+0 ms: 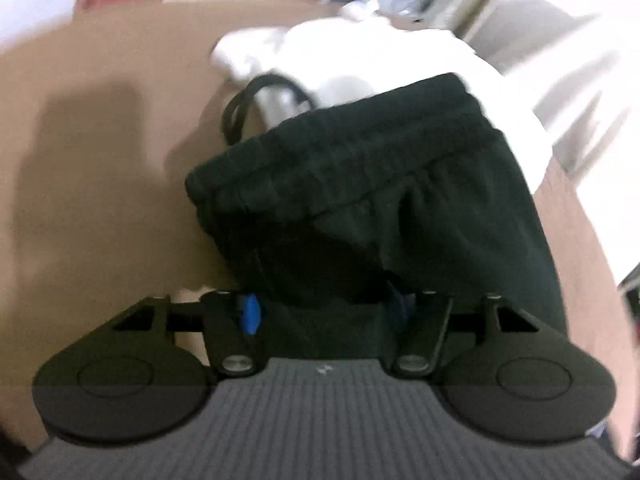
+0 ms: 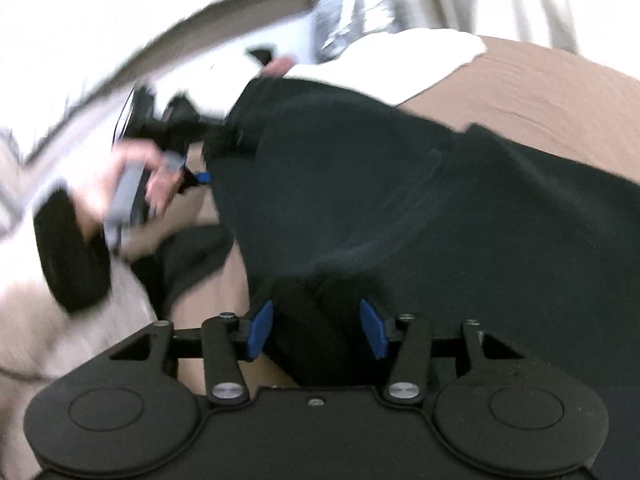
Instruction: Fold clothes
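Fabric fills both views: dark black-green drawstring shorts (image 1: 360, 184) with a gathered elastic waistband hang above the tan brown table surface (image 1: 100, 200). Left gripper (image 1: 324, 312) clamps the shorts' lower edge between blue-padded fingers. Crumpled white garment (image 1: 360, 52) lies behind. Right gripper (image 2: 316, 328) pinches another bunched fold, its pads narrowly parted around it.

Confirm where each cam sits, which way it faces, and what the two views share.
Left wrist: on the left gripper, looking forward along its fingers over black shorts on a brown surface, white garment beyond; no hand shows.
Right wrist: on the right gripper, looking along its fingers across the same black shorts; the person's left hand shows at left, blurred.
Shared: black shorts, brown surface, white garment; each gripper has shorts fabric between its fingers.
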`<state>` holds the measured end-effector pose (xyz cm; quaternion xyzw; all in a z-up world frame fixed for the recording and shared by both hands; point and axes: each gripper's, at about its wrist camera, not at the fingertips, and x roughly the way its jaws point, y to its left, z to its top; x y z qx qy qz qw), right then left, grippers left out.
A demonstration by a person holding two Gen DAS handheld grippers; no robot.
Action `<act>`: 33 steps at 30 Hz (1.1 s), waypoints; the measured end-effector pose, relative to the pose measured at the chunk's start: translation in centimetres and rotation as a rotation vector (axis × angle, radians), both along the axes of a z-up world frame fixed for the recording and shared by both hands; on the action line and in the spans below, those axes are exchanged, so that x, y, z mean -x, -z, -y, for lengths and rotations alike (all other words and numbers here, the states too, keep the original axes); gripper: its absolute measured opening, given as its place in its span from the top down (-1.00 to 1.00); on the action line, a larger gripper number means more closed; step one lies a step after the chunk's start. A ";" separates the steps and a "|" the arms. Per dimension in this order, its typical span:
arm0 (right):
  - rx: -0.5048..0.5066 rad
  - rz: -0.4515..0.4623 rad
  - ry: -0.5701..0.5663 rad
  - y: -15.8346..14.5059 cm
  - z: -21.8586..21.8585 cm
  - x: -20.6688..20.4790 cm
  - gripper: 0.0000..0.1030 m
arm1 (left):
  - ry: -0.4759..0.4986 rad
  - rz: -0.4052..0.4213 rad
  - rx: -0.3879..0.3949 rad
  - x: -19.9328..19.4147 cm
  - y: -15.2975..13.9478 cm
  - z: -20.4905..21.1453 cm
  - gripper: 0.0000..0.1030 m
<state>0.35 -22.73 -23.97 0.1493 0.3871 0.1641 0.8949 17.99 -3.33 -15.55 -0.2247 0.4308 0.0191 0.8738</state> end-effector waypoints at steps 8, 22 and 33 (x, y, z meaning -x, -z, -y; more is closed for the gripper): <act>0.150 0.018 0.208 -0.3 4.9 1.1 -0.07 | 0.082 0.256 -0.217 2.6 -4.7 4.5 0.47; 0.242 0.050 0.364 -0.7 10.6 4.7 -0.07 | 0.623 0.593 0.085 12.9 -12.6 17.9 0.56; 0.250 -0.045 0.372 2.2 12.4 7.1 -0.07 | 1.111 0.296 -0.095 20.2 -6.3 31.6 0.39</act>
